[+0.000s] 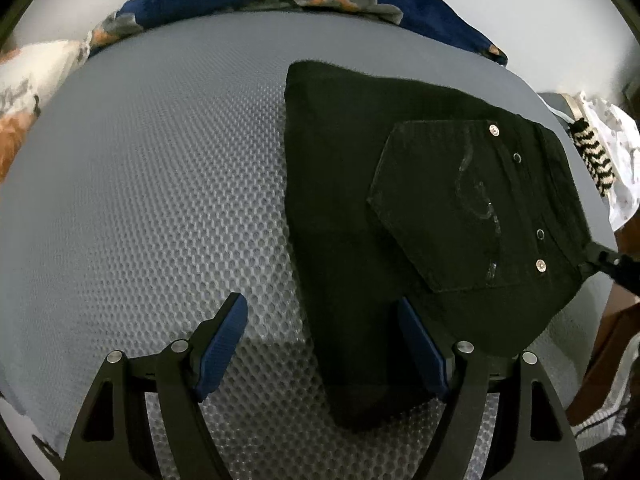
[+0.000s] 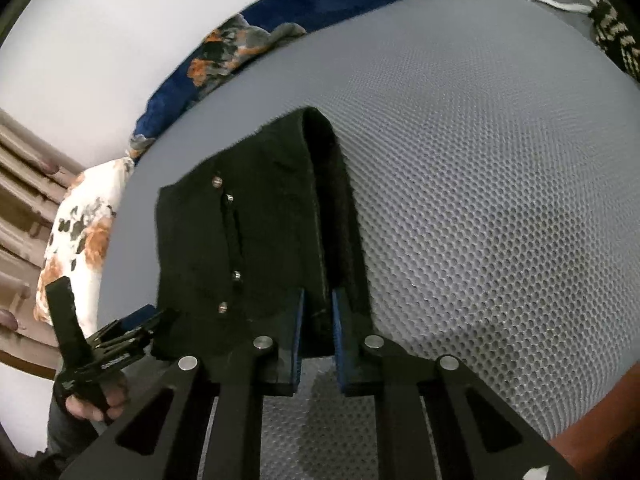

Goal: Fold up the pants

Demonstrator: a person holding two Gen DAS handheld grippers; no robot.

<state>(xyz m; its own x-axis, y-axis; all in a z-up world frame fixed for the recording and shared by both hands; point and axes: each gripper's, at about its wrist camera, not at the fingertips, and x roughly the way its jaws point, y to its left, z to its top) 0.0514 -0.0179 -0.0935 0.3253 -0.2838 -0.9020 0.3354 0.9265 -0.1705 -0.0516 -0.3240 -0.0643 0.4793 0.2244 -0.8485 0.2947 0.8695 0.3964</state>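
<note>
on the grey mesh mattress (image 1: 160, 184) the black pants (image 1: 360, 200) are laid as a folded block, back pocket (image 1: 444, 204) uppermost, so that the next fold can be made from the near edge. the right gripper (image 2: 318, 320) is nearly closed on that edge, the cloth pinched between its blue pads (image 2: 298, 328). the left gripper (image 1: 320, 344) is held wide apart over the pants' lower corner, nothing gripped, probably kept ready. no brand or writing can be read; only a faint stitched curl is seen on the pocket
</note>
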